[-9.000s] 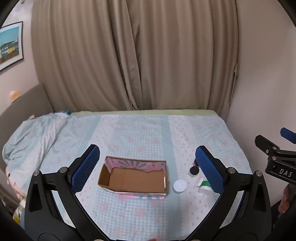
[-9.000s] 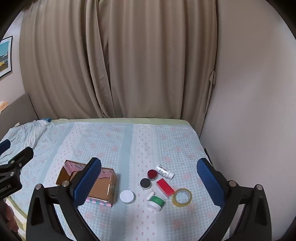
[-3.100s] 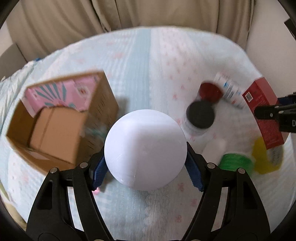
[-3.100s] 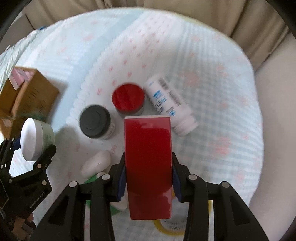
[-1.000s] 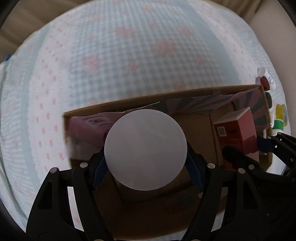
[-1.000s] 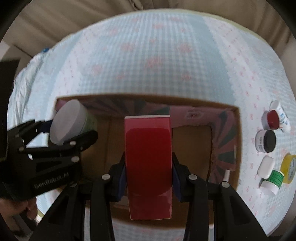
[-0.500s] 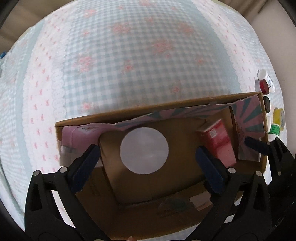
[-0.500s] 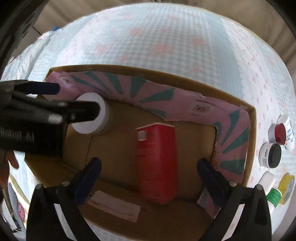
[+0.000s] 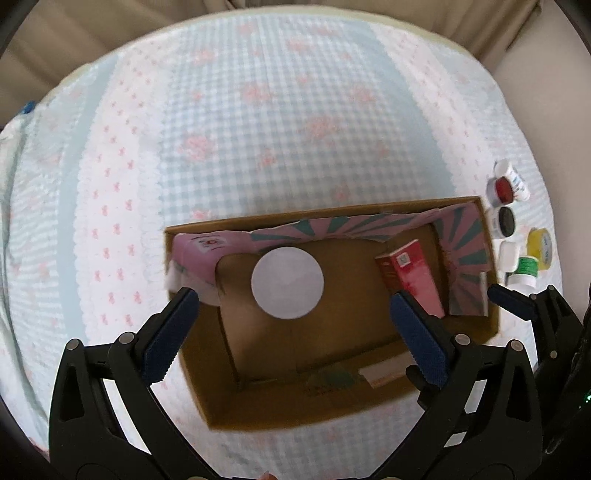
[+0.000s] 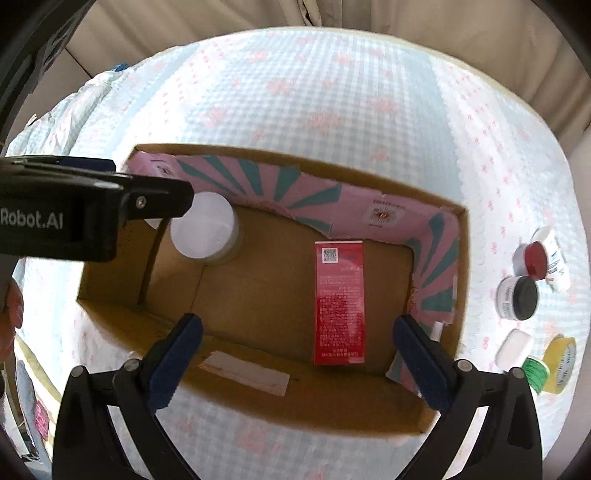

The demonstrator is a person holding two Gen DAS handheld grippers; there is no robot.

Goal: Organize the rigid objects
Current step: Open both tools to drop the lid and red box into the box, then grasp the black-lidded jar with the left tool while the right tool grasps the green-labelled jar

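An open cardboard box [image 9: 487, 258] [image 10: 460, 266] lies on the bed. Inside stand a white-lidded jar [image 9: 287, 283] [image 10: 203, 230] at its left and a red carton [image 9: 413, 273] [image 10: 339, 302] lying at its right. My left gripper [image 9: 295, 328] is open and empty above the box. My right gripper [image 10: 297, 343] is open and empty above the box's near side. Right of the box lie a red-lidded jar [image 10: 533, 256], a white bottle [image 10: 554, 258], a black-lidded jar [image 10: 521, 297], a small white piece [image 10: 515, 345], a green-capped tube [image 10: 535, 371] and a yellow tape roll [image 10: 561, 362].
The bed has a blue-checked sheet with pink flowers [image 9: 280, 110]. Beige curtains [image 10: 406, 14] hang behind it. A crumpled blanket [image 10: 55, 114] lies at the far left. The loose items also show at the right edge of the left wrist view [image 9: 517, 236].
Both grippers have lifted back from the box since half a second ago. A second ago the left held the white jar and the right held the red carton; both are let go.
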